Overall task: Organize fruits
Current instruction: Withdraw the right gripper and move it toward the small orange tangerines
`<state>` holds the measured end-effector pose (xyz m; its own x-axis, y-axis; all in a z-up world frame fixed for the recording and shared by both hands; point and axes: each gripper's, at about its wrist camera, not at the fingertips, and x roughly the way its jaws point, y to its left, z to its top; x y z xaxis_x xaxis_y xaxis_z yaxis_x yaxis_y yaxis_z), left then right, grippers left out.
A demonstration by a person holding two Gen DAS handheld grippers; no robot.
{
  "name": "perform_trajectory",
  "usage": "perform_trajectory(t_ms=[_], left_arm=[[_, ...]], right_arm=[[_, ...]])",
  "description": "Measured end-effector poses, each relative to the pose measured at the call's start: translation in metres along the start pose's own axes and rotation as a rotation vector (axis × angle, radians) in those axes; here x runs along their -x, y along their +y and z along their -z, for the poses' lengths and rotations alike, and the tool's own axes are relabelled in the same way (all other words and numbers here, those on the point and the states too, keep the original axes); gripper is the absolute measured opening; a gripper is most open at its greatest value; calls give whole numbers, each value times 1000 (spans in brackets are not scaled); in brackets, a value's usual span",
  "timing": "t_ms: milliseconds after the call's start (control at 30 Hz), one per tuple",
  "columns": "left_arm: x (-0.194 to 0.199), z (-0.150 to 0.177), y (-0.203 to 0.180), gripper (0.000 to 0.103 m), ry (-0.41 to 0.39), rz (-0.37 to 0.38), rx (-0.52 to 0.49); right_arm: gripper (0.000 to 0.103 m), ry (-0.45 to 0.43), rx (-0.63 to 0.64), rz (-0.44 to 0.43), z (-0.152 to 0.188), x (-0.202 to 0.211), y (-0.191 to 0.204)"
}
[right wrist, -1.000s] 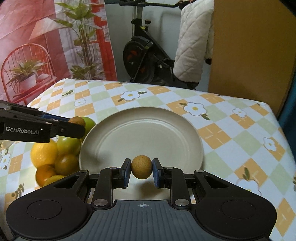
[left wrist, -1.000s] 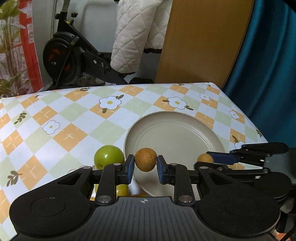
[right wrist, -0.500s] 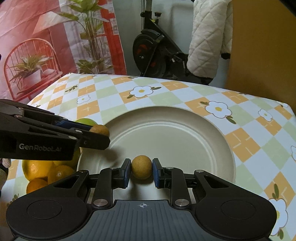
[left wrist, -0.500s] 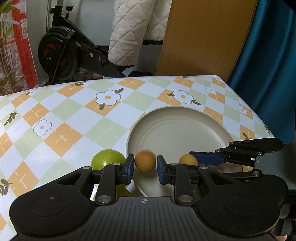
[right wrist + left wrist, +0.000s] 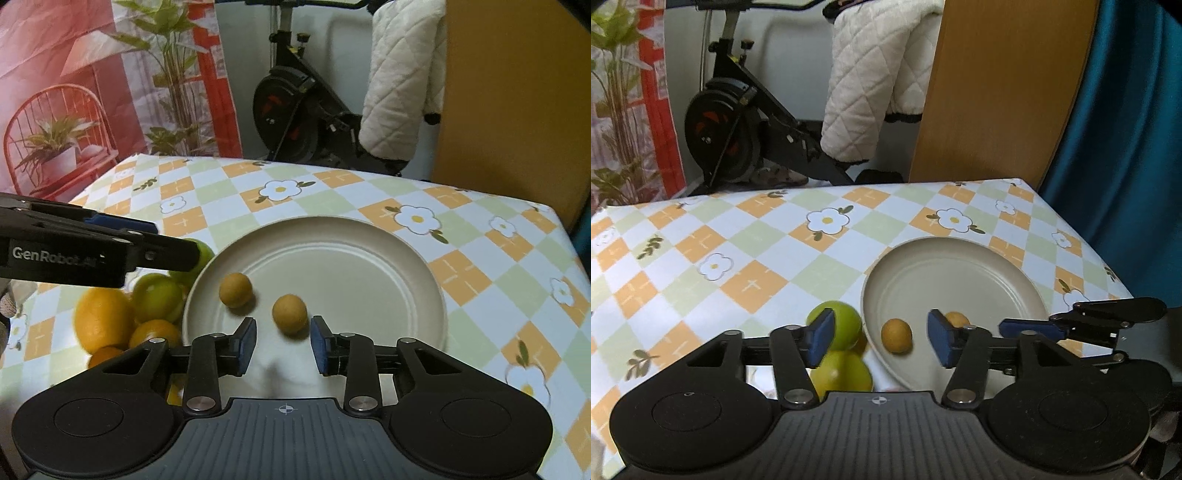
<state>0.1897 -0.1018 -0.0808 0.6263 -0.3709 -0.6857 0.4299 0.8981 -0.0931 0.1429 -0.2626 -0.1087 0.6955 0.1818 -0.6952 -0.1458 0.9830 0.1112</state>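
Two small round brown fruits lie on the beige plate [image 5: 369,273]: one [image 5: 235,290] at its left, one [image 5: 289,314] nearer me. My right gripper [image 5: 283,345] is open and empty, just behind the nearer fruit. In the left wrist view the plate [image 5: 960,273] holds the same fruits, one [image 5: 896,336] in full view, the other [image 5: 956,318] half hidden by a finger. My left gripper [image 5: 879,341] is open and empty above the plate's near left rim. Green fruits [image 5: 836,325] lie left of the plate.
A pile of green and orange fruits [image 5: 107,321] lies on the checked flowered tablecloth [image 5: 332,192] left of the plate. The left gripper's arm [image 5: 74,247] reaches over that pile. An exercise bike, a wooden board and a blue curtain stand behind the table.
Both grippers have opened and let go of their brown fruits, which now lie on the plate. Both grippers have pulled back and up a little.
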Motion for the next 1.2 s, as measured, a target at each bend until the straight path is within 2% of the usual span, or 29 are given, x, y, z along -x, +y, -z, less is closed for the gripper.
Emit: perform_trajectory(t_ms=[367,633,1200], left_arm=[[63,38,8,60,-23,-53,30],[91,64,14,60,-36,-58,76],[100,98,15,60,-23,-35,122]], right_arm=[[31,-37,-38,-3,35,55,36],[31,-8,-49,-16,64,74,64],[32,52,-20,-26,90,83,87]])
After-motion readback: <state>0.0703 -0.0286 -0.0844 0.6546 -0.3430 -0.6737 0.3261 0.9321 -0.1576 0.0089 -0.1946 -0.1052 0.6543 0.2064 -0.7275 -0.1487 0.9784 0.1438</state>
